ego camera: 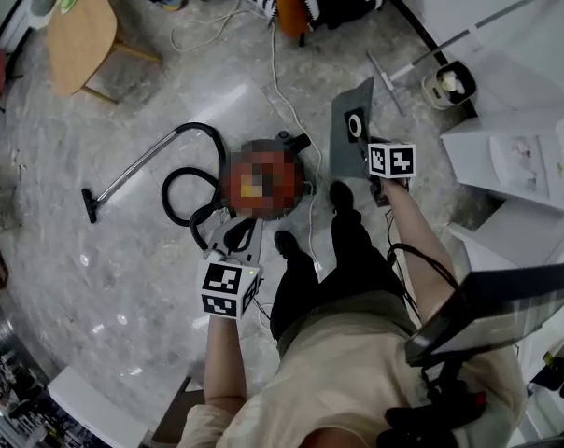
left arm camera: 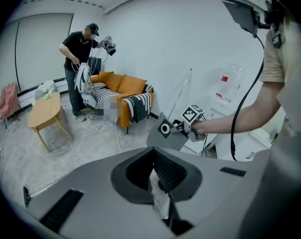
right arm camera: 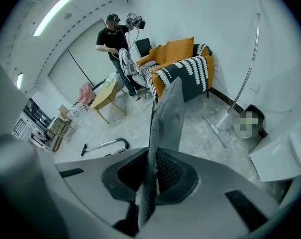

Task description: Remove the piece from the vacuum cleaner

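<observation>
The red vacuum cleaner (ego camera: pixel 299 168) stands on the floor just ahead of my feet, its middle hidden by a mosaic patch. Its black hose (ego camera: pixel 175 189) and wand (ego camera: pixel 128 171) lie to its left. My right gripper (ego camera: pixel 368 152) is shut on a flat grey piece (ego camera: pixel 349 124) with a white ring, held in the air right of the vacuum. The piece stands edge-on between the pads (right arm camera: pixel 151 158) and shows across the room as a grey piece (left arm camera: pixel 165 132). My left gripper (ego camera: pixel 237 238) hangs over the vacuum's near side, its jaws (left arm camera: pixel 153 156) shut with nothing in them.
A white cable (ego camera: pixel 282 91) runs from the vacuum toward an orange sofa (ego camera: pixel 305 3) with a striped blanket. A wooden table (ego camera: pixel 77 31) stands far left. White boxes (ego camera: pixel 515 147), a small bin (ego camera: pixel 447 84) and a metal pole (ego camera: pixel 469 31) fill the right. Another person (left arm camera: pixel 80 68) stands by the sofa.
</observation>
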The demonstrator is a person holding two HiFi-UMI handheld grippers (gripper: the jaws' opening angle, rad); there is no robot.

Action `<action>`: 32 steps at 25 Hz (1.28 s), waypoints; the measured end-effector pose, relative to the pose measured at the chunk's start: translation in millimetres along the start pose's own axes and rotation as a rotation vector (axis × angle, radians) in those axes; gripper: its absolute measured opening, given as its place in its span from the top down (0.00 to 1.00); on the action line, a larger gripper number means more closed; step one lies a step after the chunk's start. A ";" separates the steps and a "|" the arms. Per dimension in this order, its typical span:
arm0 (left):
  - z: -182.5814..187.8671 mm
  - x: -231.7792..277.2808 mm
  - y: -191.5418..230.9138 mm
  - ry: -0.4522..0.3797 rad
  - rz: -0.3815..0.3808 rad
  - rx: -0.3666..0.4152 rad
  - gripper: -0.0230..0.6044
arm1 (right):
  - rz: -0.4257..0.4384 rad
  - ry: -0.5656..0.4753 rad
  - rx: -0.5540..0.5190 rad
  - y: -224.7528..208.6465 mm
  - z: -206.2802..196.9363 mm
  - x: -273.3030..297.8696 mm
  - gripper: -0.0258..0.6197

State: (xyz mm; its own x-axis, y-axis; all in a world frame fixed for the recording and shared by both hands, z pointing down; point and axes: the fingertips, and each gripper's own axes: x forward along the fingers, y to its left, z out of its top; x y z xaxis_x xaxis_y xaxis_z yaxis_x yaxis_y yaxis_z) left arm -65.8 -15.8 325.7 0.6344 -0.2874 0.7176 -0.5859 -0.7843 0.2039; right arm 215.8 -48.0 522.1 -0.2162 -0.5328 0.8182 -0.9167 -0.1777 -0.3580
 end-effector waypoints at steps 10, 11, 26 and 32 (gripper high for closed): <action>-5.8 -74.4 8.2 -0.054 0.167 -0.030 0.97 | 0.098 -0.092 0.020 22.2 15.7 -63.7 0.92; -5.7 -80.4 9.9 -0.058 0.187 -0.043 0.97 | 0.107 -0.094 0.009 23.7 17.5 -67.9 0.92; 110.2 -76.6 -12.7 -0.169 0.332 -0.011 0.97 | 0.397 -0.239 -0.280 72.7 137.3 -147.0 0.92; 124.4 -75.4 -20.4 -0.219 0.358 -0.056 0.97 | 0.482 -0.239 -0.317 88.0 155.2 -178.7 0.92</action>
State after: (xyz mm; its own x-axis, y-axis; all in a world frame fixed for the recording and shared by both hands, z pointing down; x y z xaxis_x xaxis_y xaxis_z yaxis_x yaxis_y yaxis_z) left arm -39.0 -46.5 184.5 0.4743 -0.6515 0.5921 -0.8116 -0.5842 0.0074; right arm 226.0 -96.9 274.5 -0.5828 -0.6691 0.4612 -0.7979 0.3637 -0.4807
